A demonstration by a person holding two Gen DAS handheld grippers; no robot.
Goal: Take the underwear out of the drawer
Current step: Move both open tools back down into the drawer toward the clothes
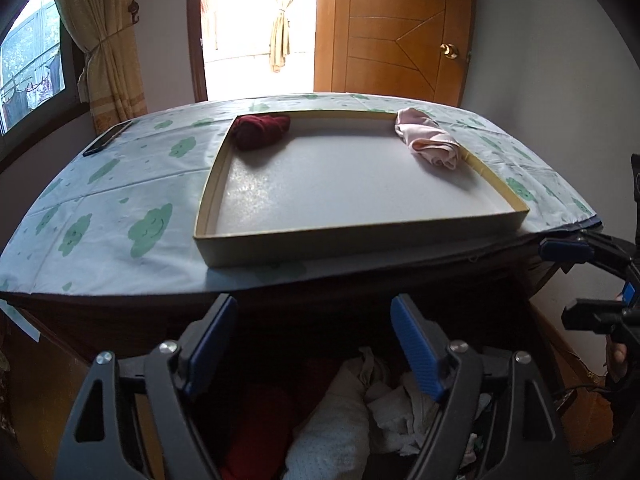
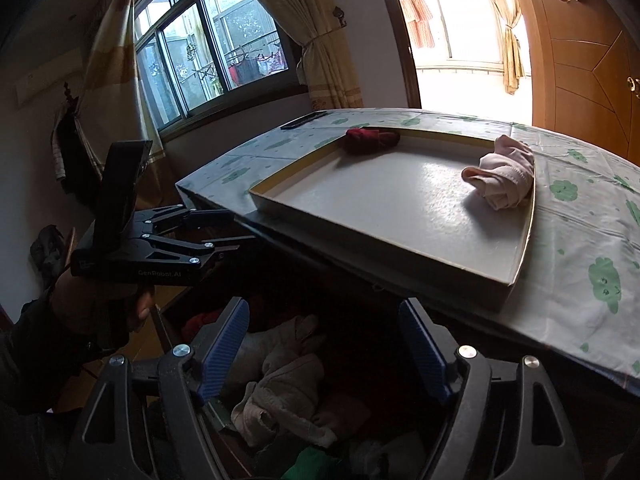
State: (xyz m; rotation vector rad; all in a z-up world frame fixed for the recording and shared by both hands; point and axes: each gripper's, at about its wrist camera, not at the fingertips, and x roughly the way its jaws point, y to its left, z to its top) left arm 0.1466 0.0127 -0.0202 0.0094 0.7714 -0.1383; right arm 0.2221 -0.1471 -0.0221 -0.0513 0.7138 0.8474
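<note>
The open drawer point(image 1: 560, 364) lies below the tabletop, full of crumpled underwear point(image 1: 360, 408), white, beige and dark red; it also shows in the right wrist view point(image 2: 288, 376). My left gripper point(image 1: 312, 344) is open and empty above the drawer's clothes. My right gripper point(image 2: 324, 344) is open and empty above the drawer too. A shallow cardboard tray point(image 1: 344, 236) on the table holds a dark red piece point(image 1: 260, 130) at its far left and a pink piece point(image 1: 430, 138) at its far right; both pieces also show in the right wrist view, the red point(image 2: 370, 140) and the pink point(image 2: 504, 178).
The table carries a cloud-print cloth point(image 1: 120, 208). A dark phone point(image 1: 108, 138) lies at its far left corner. A wooden door point(image 1: 392, 28) and a bright doorway stand behind. The left gripper body point(image 2: 160, 240) shows at the left of the right wrist view.
</note>
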